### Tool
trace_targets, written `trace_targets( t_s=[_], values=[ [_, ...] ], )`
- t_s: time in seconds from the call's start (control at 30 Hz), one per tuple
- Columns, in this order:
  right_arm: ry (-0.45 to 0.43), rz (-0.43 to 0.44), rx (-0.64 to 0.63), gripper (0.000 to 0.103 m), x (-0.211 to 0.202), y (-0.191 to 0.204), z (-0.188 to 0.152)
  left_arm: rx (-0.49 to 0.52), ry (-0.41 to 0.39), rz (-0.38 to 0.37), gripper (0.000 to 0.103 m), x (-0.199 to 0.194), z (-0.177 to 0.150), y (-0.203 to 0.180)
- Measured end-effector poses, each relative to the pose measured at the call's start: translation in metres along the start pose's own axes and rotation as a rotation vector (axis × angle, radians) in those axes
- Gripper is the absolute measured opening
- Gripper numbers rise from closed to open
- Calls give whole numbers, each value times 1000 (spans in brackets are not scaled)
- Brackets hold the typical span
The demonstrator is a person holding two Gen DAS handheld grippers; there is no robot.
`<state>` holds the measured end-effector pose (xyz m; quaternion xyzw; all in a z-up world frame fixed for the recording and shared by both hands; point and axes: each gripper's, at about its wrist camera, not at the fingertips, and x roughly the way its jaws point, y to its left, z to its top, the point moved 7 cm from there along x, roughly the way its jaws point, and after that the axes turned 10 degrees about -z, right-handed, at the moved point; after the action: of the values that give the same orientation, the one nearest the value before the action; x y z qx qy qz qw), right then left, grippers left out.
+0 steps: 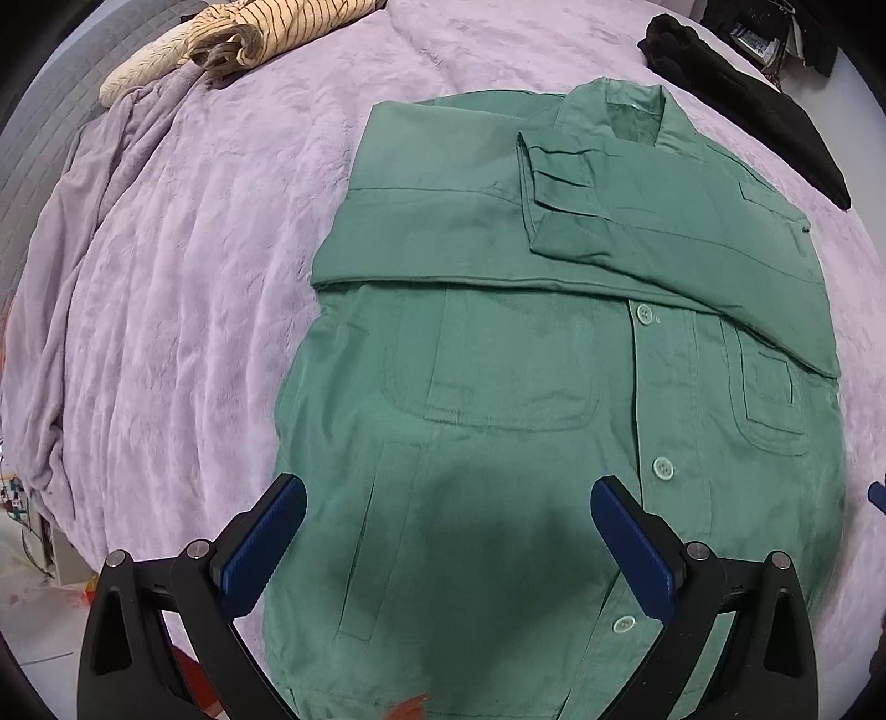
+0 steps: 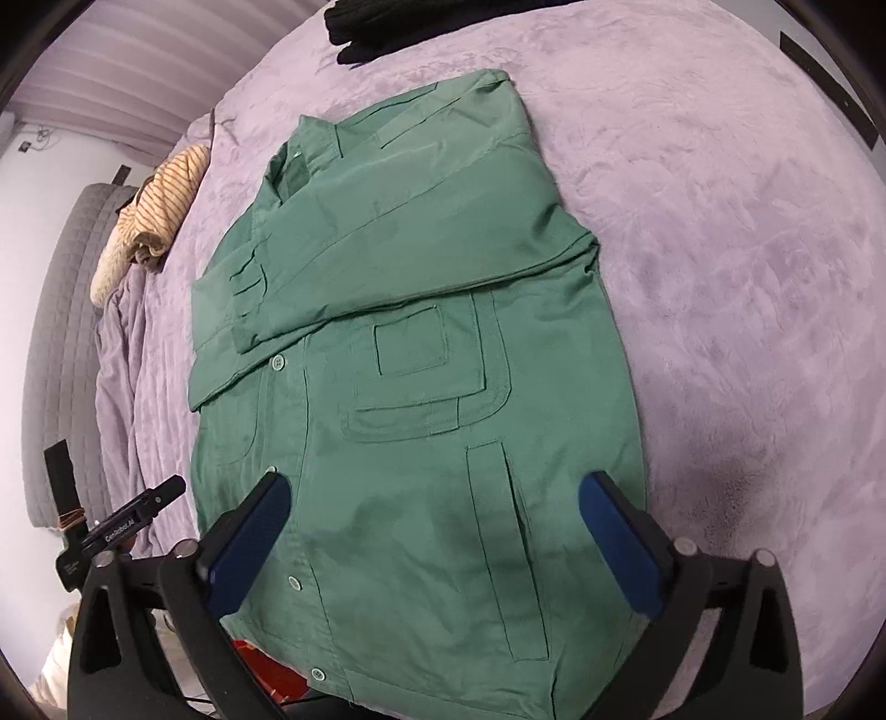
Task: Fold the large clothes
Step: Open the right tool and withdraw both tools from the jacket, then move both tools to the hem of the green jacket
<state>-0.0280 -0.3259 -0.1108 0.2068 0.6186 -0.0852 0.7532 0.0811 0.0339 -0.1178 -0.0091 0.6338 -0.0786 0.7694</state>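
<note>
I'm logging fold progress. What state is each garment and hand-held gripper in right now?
green jacket: flat on the bed, buttoned, both sleeves folded across the chest
striped garment: bunched up at the far edge
black garment: lying loosely beyond the collar
left hand-held gripper: open, above the hem
right hand-held gripper: open, above the hem

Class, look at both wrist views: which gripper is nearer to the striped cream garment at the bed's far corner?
Left. The left gripper hovers open over the green jacket's side facing the striped cream garment; the right gripper hovers open over the jacket's opposite side.
</note>
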Motion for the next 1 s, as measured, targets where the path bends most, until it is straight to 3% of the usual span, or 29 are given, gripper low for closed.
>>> trace_targets(
  t_s=[0.23,0.57,1.0],
  values=[
    [42,25,-40,103,-1,21,-16,-9,51,-15,103,-9,-31,12],
    [112,46,76,103,6,31,-58,9,63,-63,103,-14,-64,39],
    [149,27,124,103,14,42,-124,9,101,-92,103,-6,-117,76]
  ],
)
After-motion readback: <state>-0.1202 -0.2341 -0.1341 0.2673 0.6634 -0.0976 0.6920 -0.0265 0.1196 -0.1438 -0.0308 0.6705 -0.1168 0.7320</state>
